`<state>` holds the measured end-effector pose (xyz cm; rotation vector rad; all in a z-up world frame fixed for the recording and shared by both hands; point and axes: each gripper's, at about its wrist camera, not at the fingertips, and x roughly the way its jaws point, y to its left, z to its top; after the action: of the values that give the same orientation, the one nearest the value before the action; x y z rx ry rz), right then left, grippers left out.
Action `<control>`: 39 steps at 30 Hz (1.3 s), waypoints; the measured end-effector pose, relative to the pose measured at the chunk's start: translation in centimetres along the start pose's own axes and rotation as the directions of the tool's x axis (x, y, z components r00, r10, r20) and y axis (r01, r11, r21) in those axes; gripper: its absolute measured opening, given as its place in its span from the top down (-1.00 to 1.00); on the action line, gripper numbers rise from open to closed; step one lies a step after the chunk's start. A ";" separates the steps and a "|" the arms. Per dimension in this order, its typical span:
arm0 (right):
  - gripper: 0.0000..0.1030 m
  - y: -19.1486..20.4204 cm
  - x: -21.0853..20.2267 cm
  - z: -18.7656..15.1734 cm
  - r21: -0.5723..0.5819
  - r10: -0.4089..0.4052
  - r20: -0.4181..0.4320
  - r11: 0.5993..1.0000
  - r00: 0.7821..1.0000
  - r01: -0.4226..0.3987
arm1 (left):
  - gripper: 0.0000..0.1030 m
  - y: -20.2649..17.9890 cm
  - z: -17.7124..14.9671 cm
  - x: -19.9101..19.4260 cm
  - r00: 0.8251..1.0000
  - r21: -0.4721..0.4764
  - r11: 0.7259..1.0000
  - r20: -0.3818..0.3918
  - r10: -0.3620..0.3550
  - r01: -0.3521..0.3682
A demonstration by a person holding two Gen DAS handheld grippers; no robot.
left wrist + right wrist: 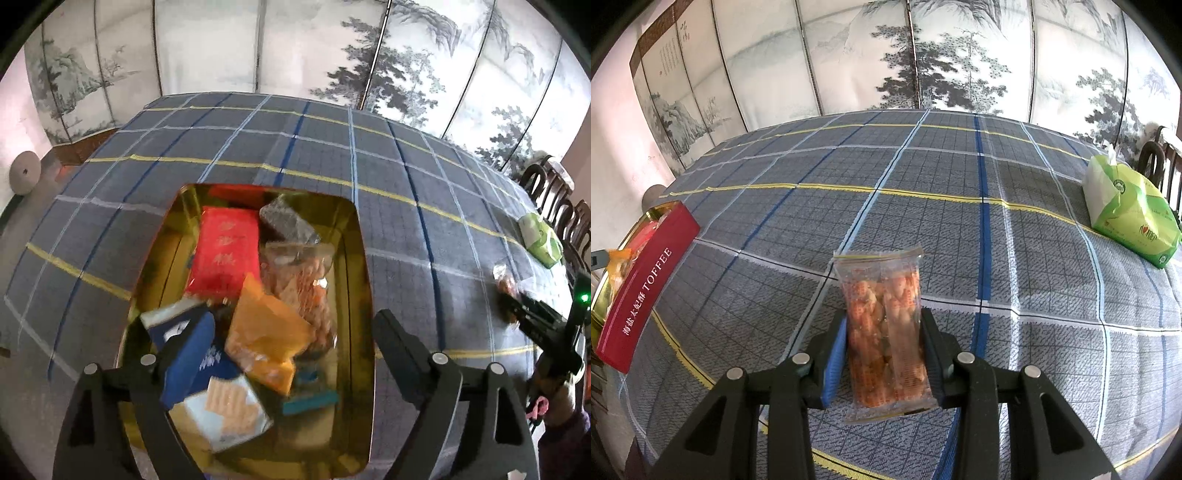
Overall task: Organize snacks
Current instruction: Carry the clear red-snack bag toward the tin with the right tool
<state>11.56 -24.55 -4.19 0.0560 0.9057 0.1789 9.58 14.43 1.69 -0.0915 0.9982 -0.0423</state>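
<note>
One clear snack packet (884, 325) sits pinched at mid-length between the right gripper's (884, 345) fingers, over the checked tablecloth (960, 206). Judged light, crinkly, slippery; contents brittle, so the flat middle suits. Left gripper (271, 332) gapes wide, empty, above the gold tin (354, 280), piled with red, orange, blue and clear packets.

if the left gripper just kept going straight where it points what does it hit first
Most likely the snacks in the gold tin: the left gripper is open right over it, with the orange packet about midway between its fingers and the blue packet beside the left one. Depth is unclear, so which packet comes first is uncertain.
</note>
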 end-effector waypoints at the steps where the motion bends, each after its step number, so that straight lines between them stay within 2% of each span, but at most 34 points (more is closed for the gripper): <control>1: 0.27 0.0 0.0 0.0 -0.001 -0.001 0.000 1.000 1.000 0.001 | -0.67 -0.1 -0.4 -0.2 1.000 0.001 1.000 -0.002 0.008 -0.008; 7: 0.27 0.1 0.0 0.0 -0.007 -0.006 -0.001 1.000 1.000 0.006 | -0.67 0.0 -3.0 -2.2 1.000 -0.027 1.000 0.006 0.010 -0.010; 13: 0.27 0.3 0.0 -0.1 -0.011 -0.015 -0.001 1.000 1.000 0.015 | -0.67 -0.5 -5.0 -4.4 0.995 -0.014 0.996 0.052 0.084 -0.083; 19: 0.27 0.6 -0.5 -0.6 0.013 -0.009 0.001 1.000 1.000 0.009 | -0.67 -0.6 -5.9 -5.5 0.989 -0.008 0.992 0.080 0.128 -0.127; 25: 0.27 1.2 -1.3 -1.5 0.035 0.016 -0.007 0.999 1.000 -0.016 | -0.67 -0.9 -6.6 -6.4 0.975 0.004 0.981 0.117 0.190 -0.192; 39: 0.27 4.2 -3.6 -3.0 0.035 0.066 -0.009 0.997 0.998 -0.066 | -0.67 0.4 -8.0 -7.6 0.971 -0.025 0.977 0.111 0.212 -0.211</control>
<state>6.50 -21.13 -2.74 0.1169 0.9178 0.2252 -1.23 14.95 3.74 0.0009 0.8907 0.1632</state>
